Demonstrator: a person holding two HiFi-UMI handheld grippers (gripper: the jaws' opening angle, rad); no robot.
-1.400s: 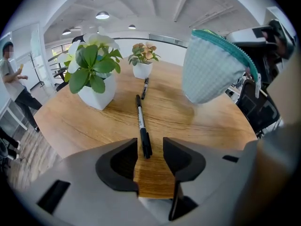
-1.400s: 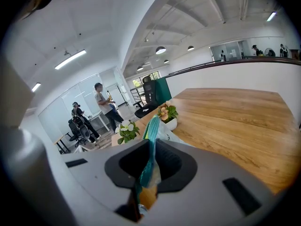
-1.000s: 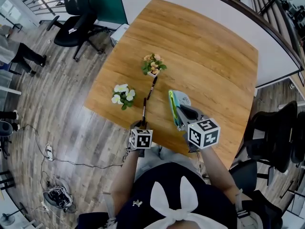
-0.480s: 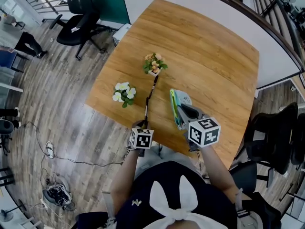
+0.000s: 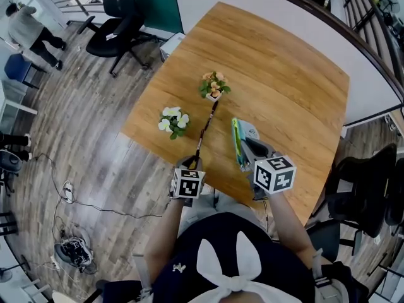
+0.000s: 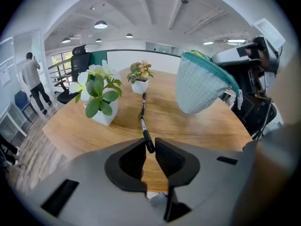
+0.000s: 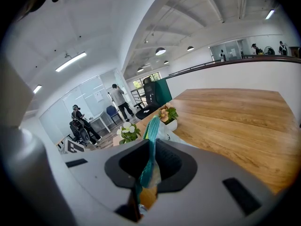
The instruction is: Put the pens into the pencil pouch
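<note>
Black pen (image 6: 142,124), end pinched between left gripper (image 6: 149,149) fingers (image 6: 171,157), just closed

A wooden worktop (image 5: 284,74) carries two small potted plants set apart: one with white flowers (image 5: 174,120) near its left edge, one with peach flowers (image 5: 214,85) further in. A black office chair (image 5: 120,30) stands on the plank floor (image 5: 76,125), near a standing person (image 5: 28,27).

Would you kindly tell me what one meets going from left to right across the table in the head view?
White-flowered plant → nearer pen → pencil pouch. The farther pen and orange-flowered plant overlap, so they are omitted.
</note>
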